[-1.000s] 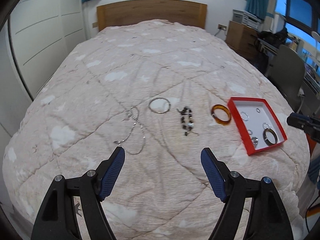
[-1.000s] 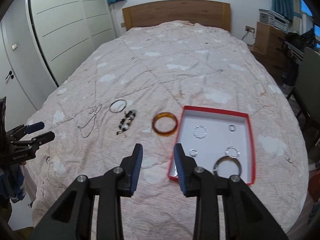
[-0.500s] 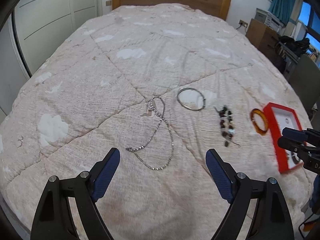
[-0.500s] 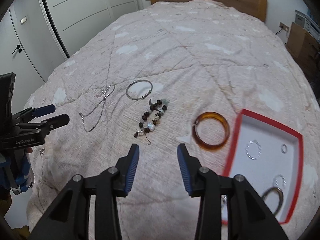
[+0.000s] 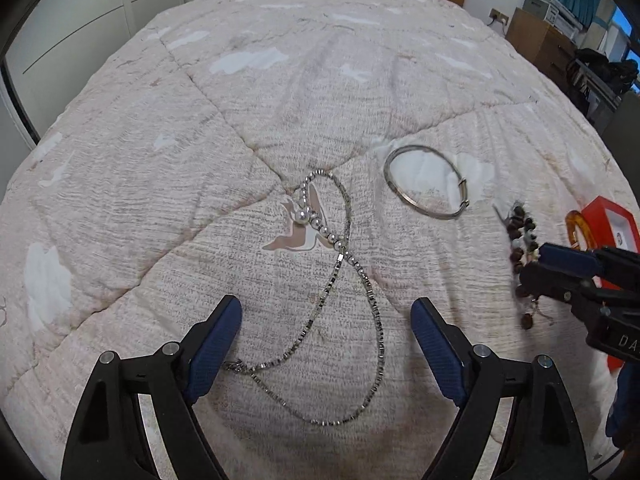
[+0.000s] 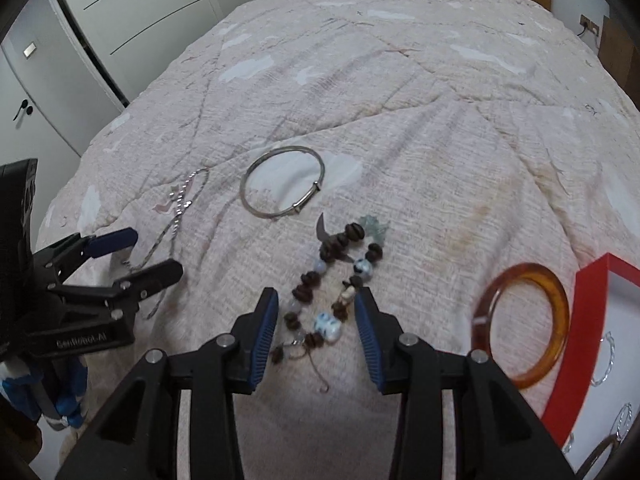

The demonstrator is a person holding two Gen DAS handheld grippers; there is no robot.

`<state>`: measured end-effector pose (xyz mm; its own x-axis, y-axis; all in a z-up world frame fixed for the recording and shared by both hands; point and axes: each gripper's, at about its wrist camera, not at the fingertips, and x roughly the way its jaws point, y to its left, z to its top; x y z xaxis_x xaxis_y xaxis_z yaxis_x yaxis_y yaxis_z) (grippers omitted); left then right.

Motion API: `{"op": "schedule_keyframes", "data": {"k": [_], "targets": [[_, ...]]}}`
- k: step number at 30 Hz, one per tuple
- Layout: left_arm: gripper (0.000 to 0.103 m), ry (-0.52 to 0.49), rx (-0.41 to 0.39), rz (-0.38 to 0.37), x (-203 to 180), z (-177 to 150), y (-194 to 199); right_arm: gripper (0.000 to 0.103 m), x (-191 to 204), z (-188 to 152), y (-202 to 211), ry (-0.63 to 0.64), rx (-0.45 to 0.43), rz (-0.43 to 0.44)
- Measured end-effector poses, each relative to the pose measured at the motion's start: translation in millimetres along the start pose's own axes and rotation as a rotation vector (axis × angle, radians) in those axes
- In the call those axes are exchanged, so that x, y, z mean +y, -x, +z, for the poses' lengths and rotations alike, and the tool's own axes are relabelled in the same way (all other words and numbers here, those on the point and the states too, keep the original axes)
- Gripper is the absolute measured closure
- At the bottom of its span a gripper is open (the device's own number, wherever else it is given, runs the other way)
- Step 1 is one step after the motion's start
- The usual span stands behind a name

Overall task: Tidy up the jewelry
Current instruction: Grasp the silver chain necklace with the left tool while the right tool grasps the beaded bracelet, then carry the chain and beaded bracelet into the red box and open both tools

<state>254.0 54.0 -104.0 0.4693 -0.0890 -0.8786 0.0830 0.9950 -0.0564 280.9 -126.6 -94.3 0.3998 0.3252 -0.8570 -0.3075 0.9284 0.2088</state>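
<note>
Jewelry lies spread on the pink quilted bed [image 5: 168,152] under my two pairs of tongs. My left tongs [image 5: 326,340] stand wide, their blue pads apart on either side of the silver chain necklace [image 5: 340,264], which loops across the quilt at the middle of the left wrist view; the pads do not press on it. Right of the necklace's upper loop, apart from it, lies the thin silver bangle [image 5: 426,184].

My right tongs [image 6: 316,330] have their jaws narrow, just opened a little, and nothing is gripped. Between the pads, at the lower middle of the right wrist view, lies the near end of the beaded bracelet [image 6: 336,276], brown and pale beads with a wire hook trailing below; whether the pads touch it I cannot tell.

At the right of that view the amber bangle [image 6: 524,328] rests on the quilt just beside the red tray [image 6: 584,340], whose white floor holds small rings, partly cut off by the frame edge. My left tongs also show at the left edge of that view, over the necklace.
</note>
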Motion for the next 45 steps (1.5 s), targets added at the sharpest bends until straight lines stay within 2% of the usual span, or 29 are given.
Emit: {"op": "schedule_keyframes", "data": {"k": [5, 8, 10, 11, 13, 15, 17, 21, 30, 39, 45], "targets": [[0.029, -0.01, 0.02, 0.003, -1, -5, -12, 0.065, -8, 1, -15, -0.037, 0.01, -0.017], [0.042, -0.007, 0.022, -0.007, 0, -9, -9, 0.065, -7, 0, -19, -0.037, 0.007, -0.008], [0.058, -0.013, 0.022, -0.017, -3, -11, -5, 0.069, -7, -3, -19, -0.037, 0.006, 0.01], [0.063, -0.014, 0.022, -0.023, -5, -13, -3, 0.077, -5, -5, -18, -0.032, 0.007, 0.019], [0.088, -0.009, 0.026, -0.044, -7, -18, 3, 0.084, -3, -10, -15, -0.022, 0.013, 0.033], [0.097, -0.006, 0.028, -0.055, -8, -23, 8, 0.087, 0, -16, -9, -0.022, 0.018, 0.057], [0.098, -0.004, 0.023, -0.066, -8, -29, 18, 0.093, 4, -23, -1, -0.014, 0.016, 0.069], [0.098, -0.005, -0.001, -0.1, -12, -39, 43, 0.093, 11, -39, 24, -0.006, -0.008, 0.087], [0.099, -0.046, -0.105, -0.118, -34, -51, 113, 0.093, 31, -72, 100, 0.027, -0.092, 0.103], [0.099, -0.093, -0.199, -0.168, -70, -70, 177, 0.093, 42, -103, 183, 0.054, -0.197, 0.062], [0.099, -0.168, -0.245, -0.216, -112, -70, 207, 0.093, 27, -115, 231, 0.036, -0.28, 0.007]]}}
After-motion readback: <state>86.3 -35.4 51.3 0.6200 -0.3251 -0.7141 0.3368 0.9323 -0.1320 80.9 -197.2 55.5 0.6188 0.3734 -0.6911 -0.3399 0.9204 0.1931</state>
